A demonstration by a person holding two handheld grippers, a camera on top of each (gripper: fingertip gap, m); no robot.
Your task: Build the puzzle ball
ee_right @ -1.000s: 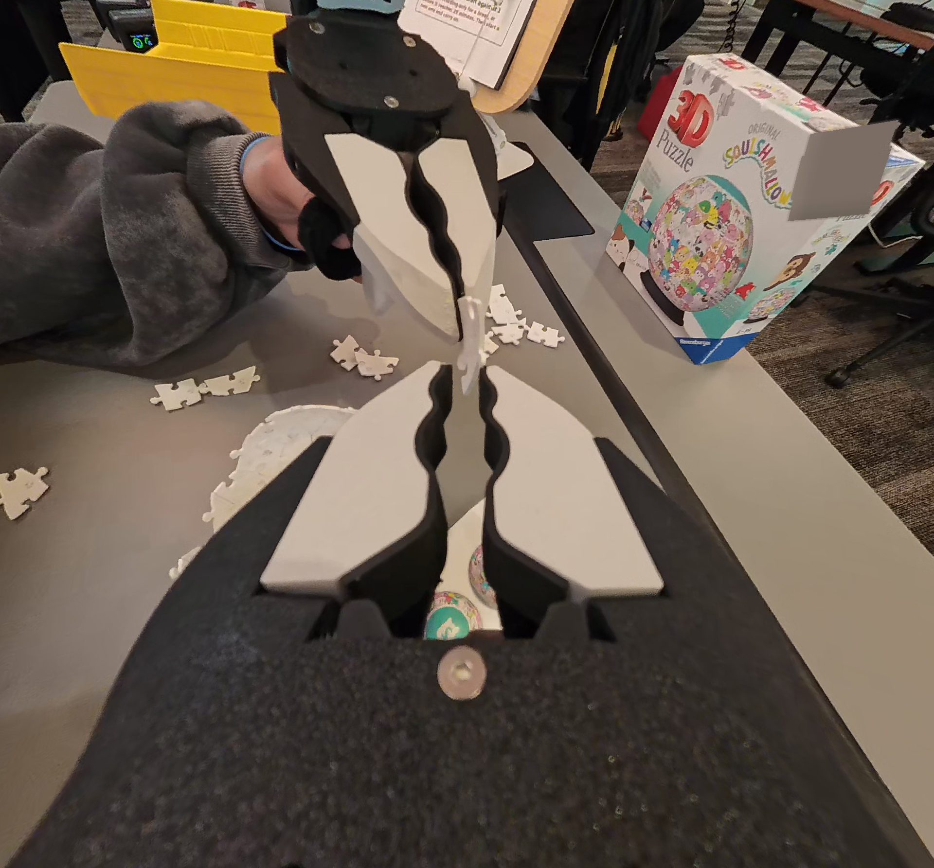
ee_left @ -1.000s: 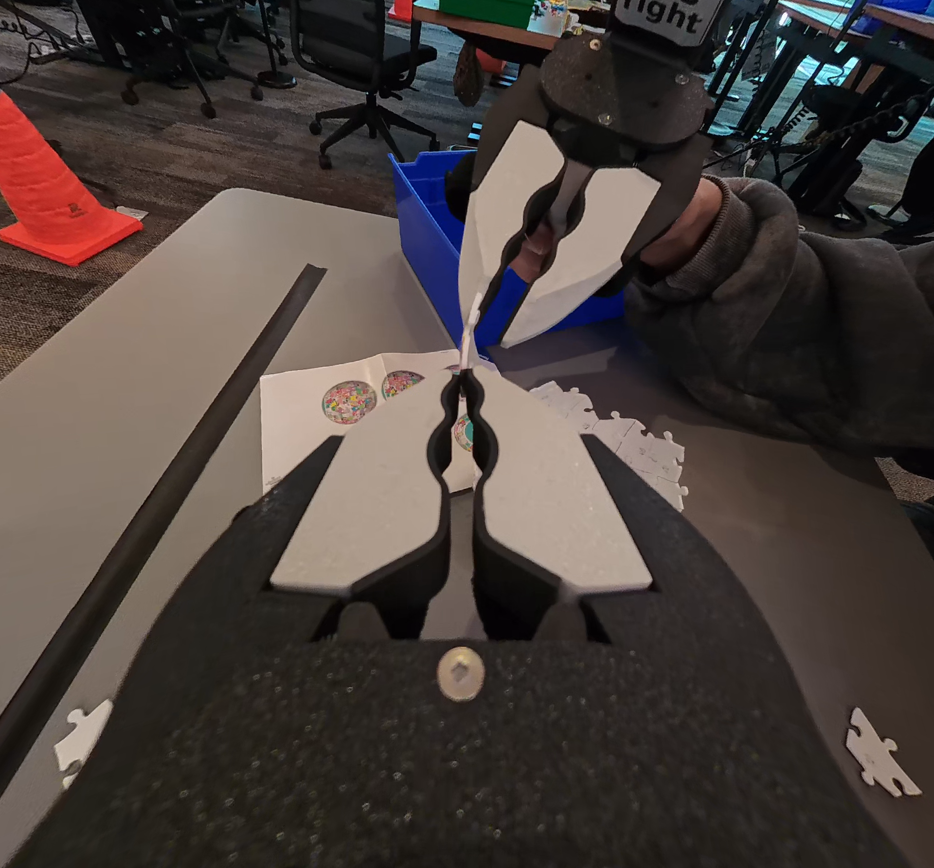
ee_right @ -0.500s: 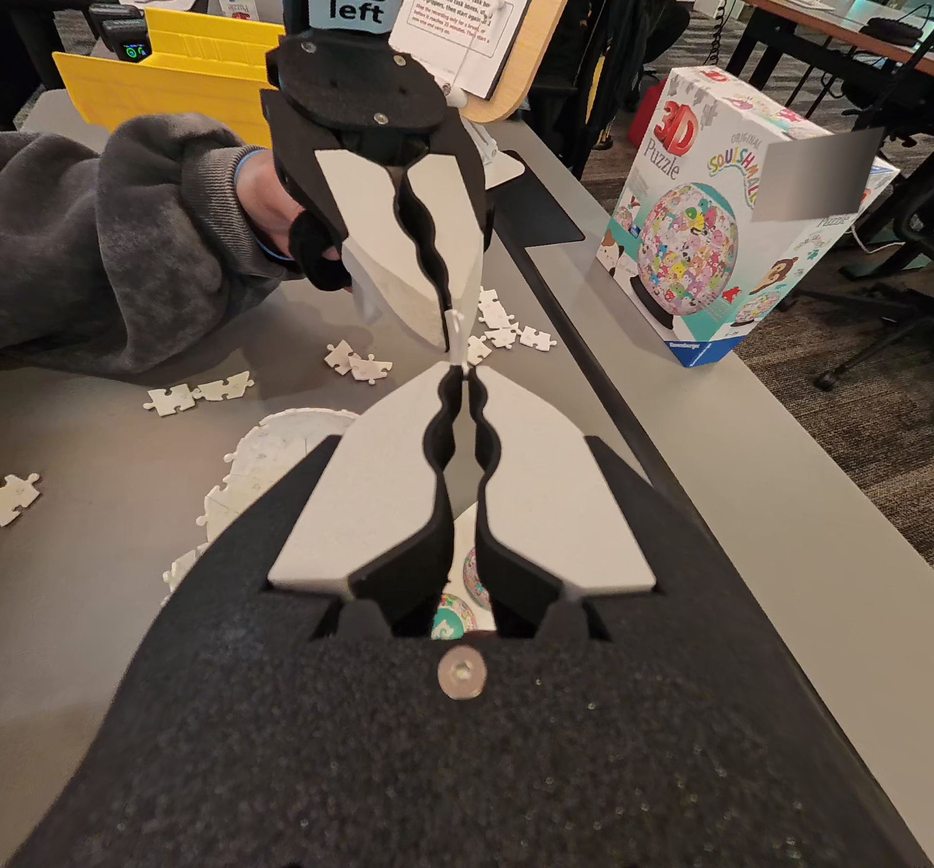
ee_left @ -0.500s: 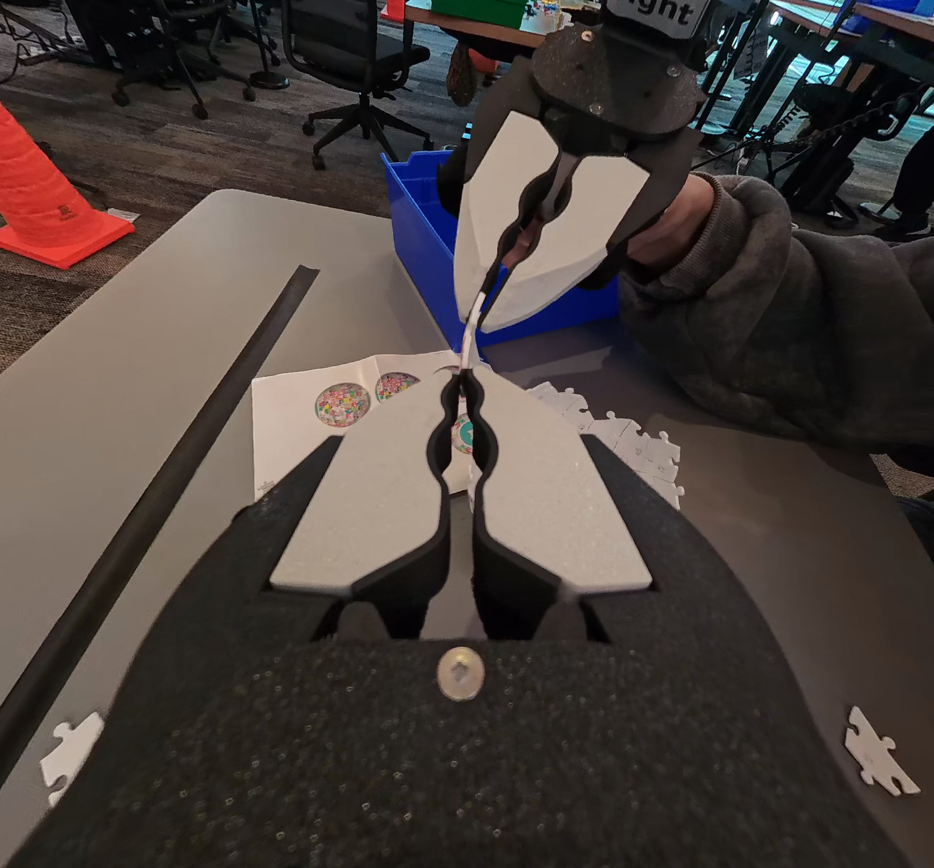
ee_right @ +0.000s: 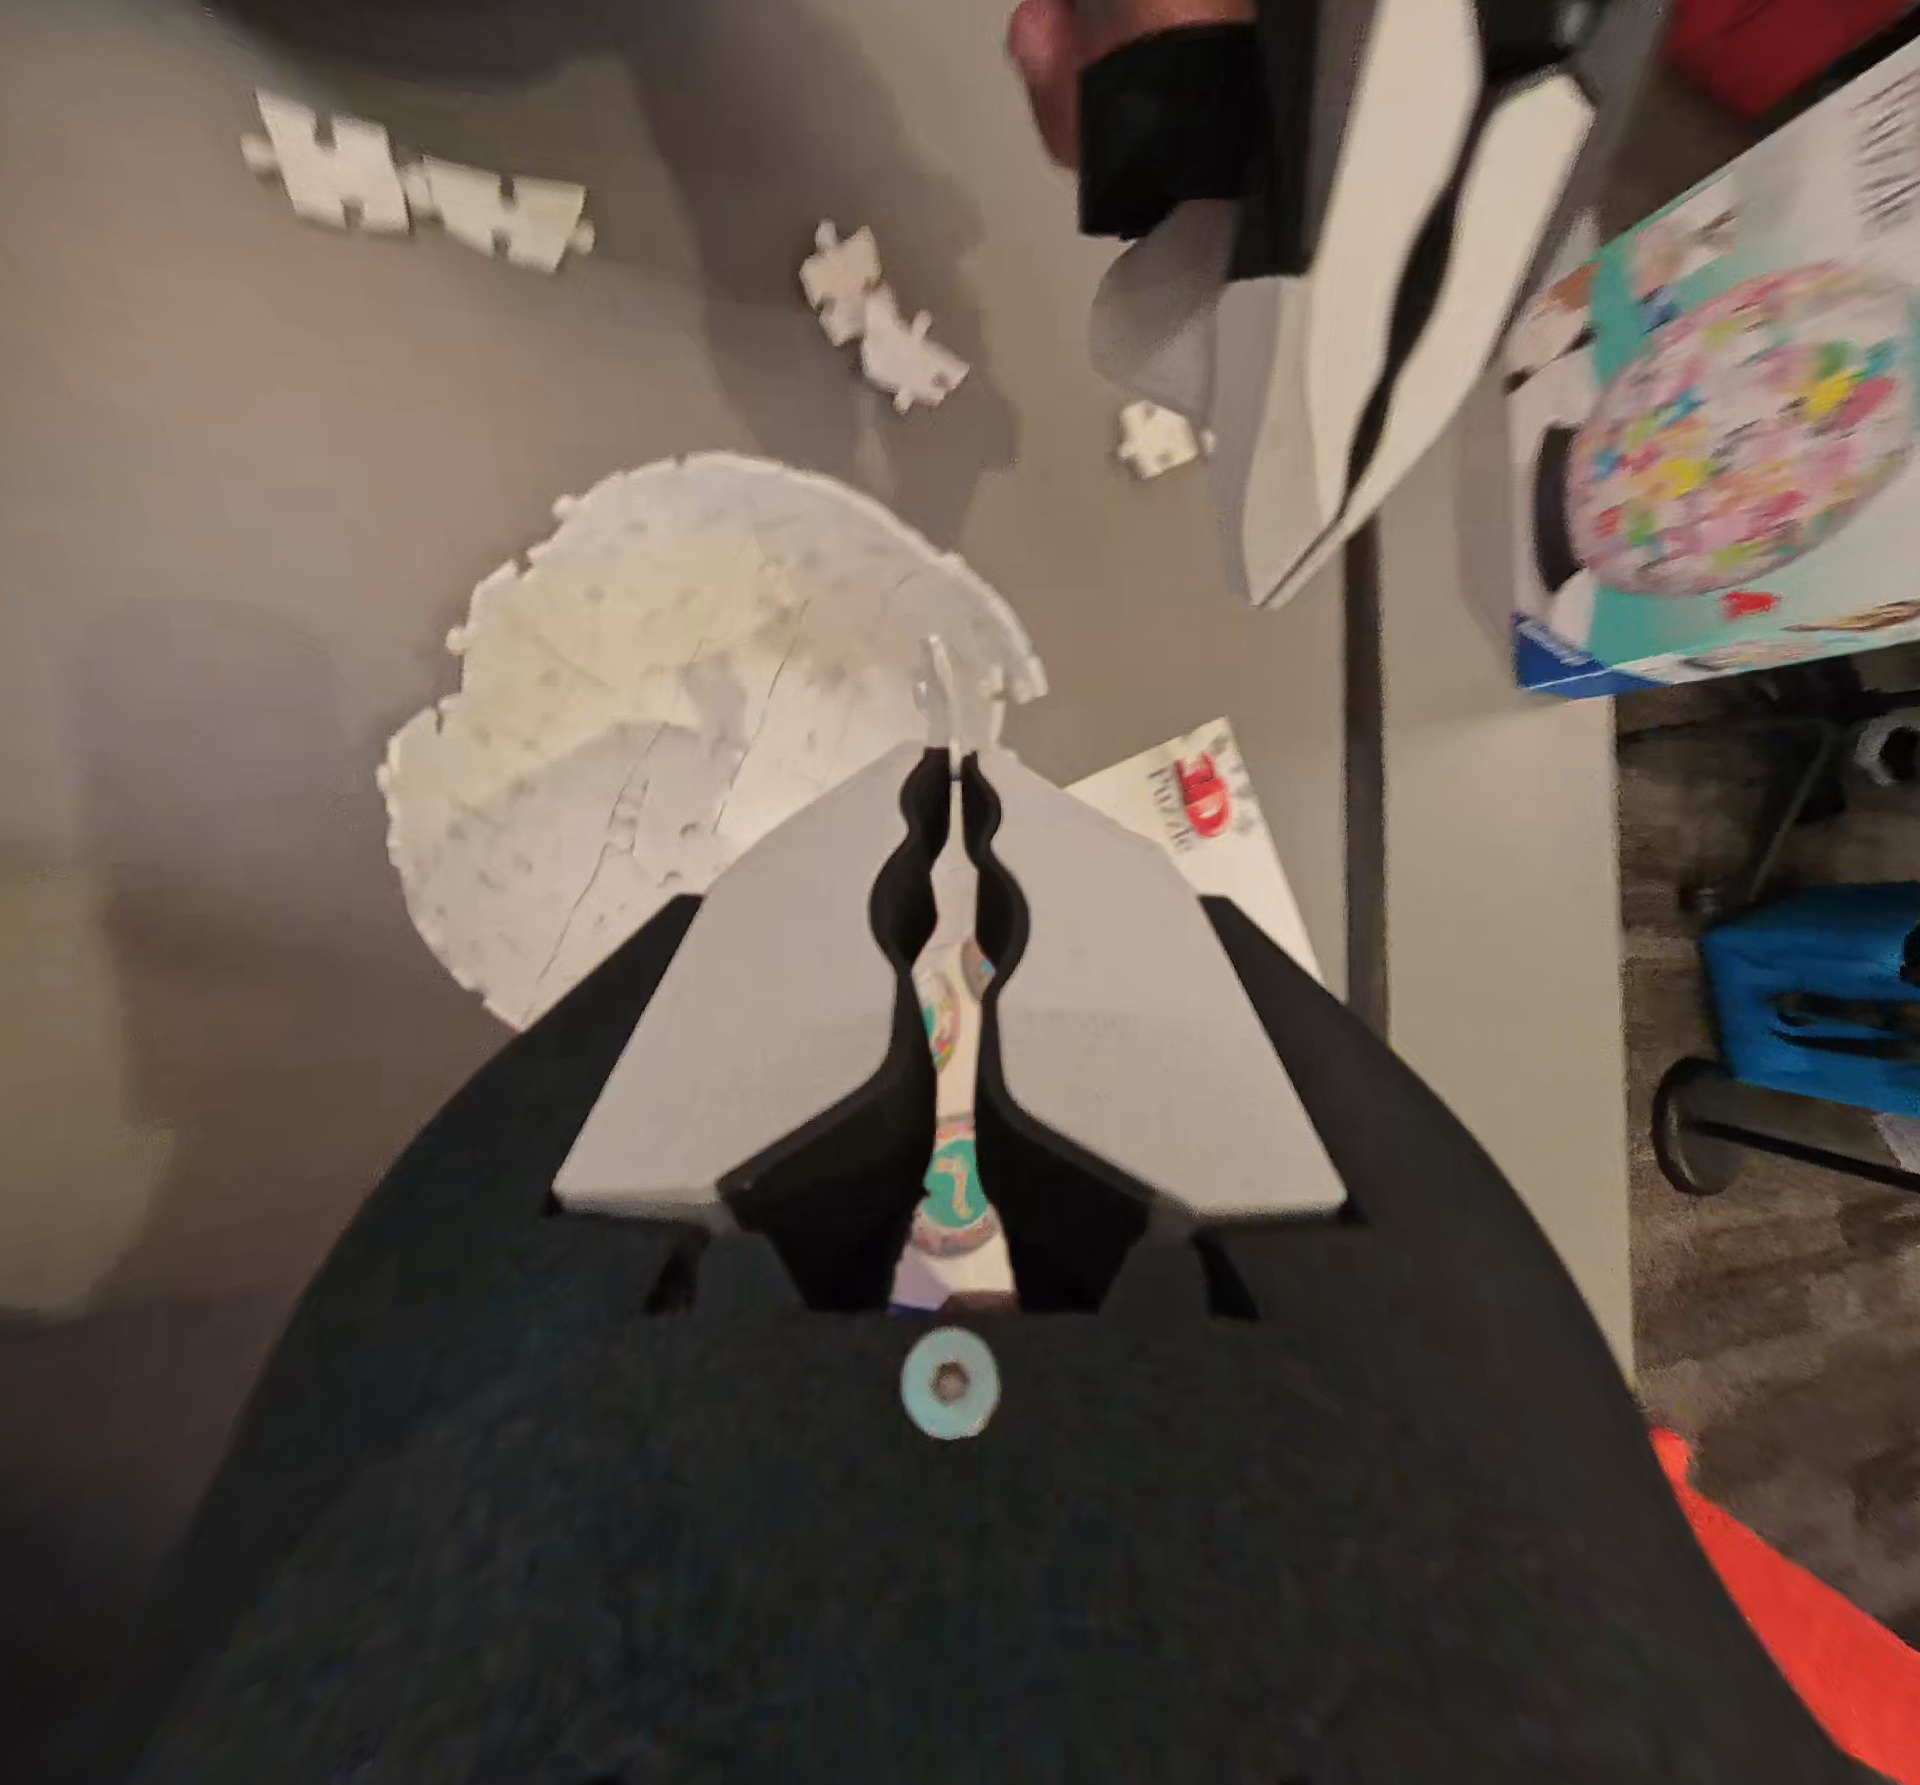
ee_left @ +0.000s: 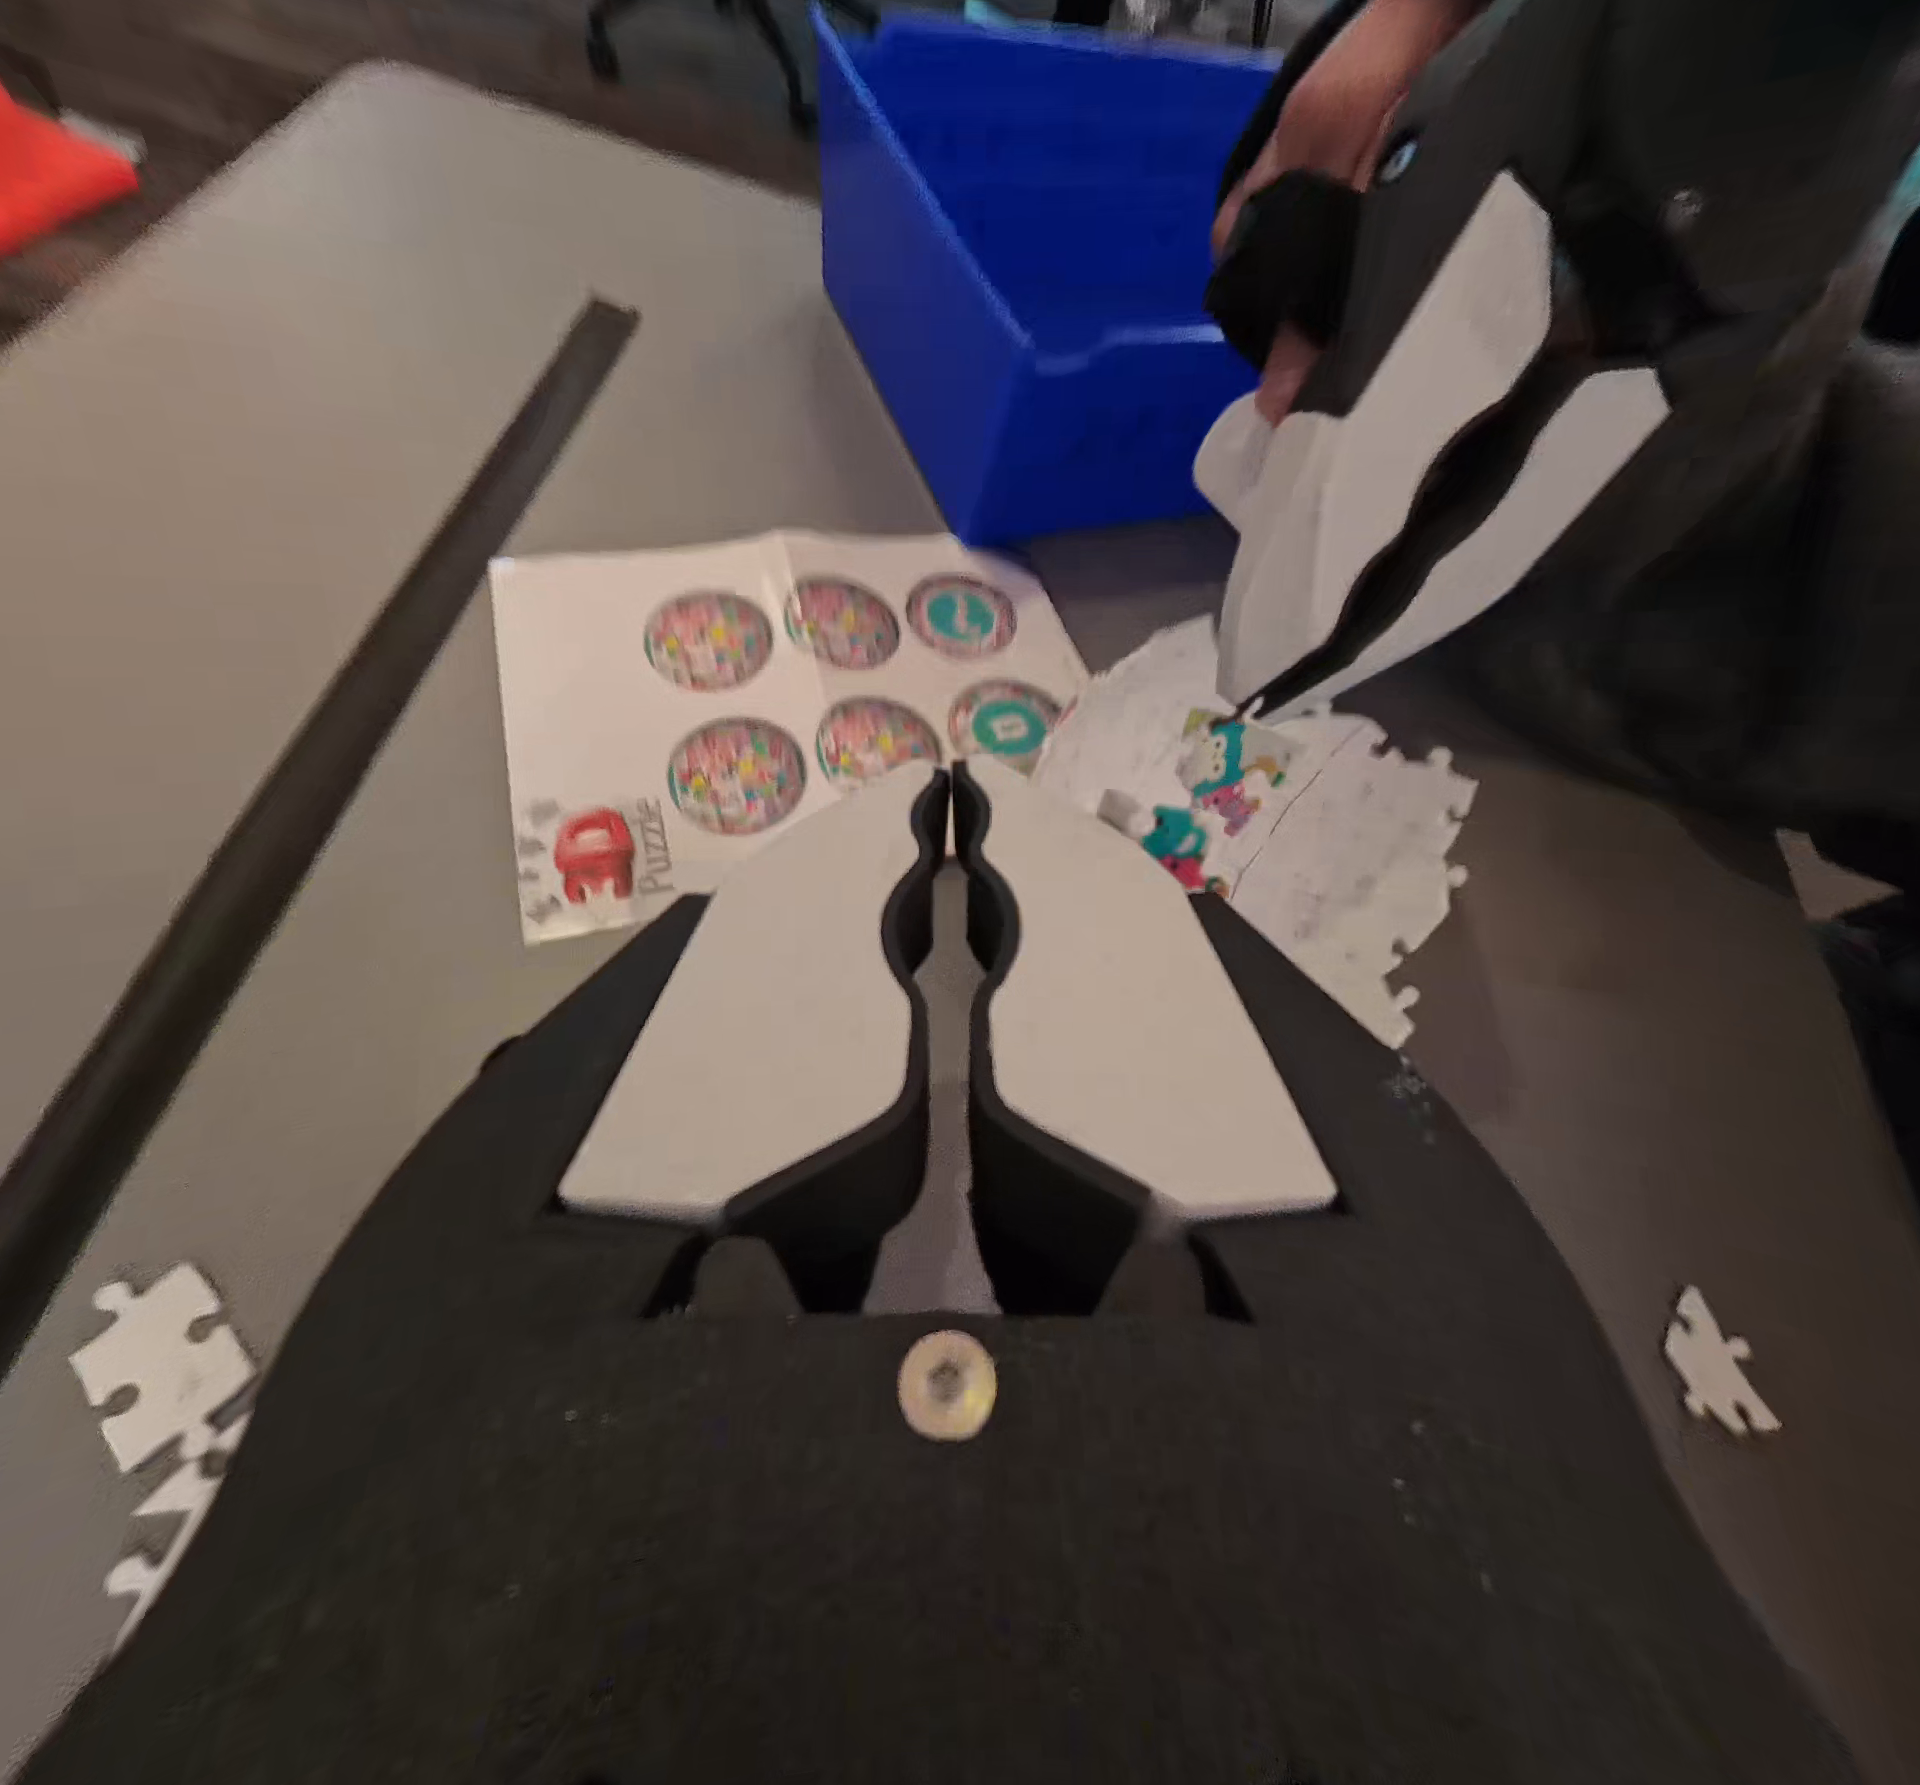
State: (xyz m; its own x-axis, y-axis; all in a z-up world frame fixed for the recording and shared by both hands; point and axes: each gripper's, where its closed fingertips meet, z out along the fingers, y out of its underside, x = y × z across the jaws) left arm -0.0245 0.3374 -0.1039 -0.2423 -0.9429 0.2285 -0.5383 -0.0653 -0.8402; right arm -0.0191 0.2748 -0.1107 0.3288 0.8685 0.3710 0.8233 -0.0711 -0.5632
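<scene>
The right gripper (ee_right: 951, 761) has its two white fingers nearly closed, pinching a thin curved puzzle piece (ee_right: 940, 696) by one edge, w/ the piece sticking out past the tips. Just beyond the tips lies the white half-built puzzle shell (ee_right: 665, 696), hollow side up on the grey table (ee_right: 208, 800).

The left gripper (ee_left: 951, 779) has fingers almost together and holds nothing; it is above the printed instruction sheet (ee_left: 665, 717).

To do this step well, I think: lower the piece slowly, line up the tabs w/ the shell's rim, and let the left gripper steady the shell so it doesn't slide. Loose white puzzle pieces (ee_right: 416, 187) lie farther off.
</scene>
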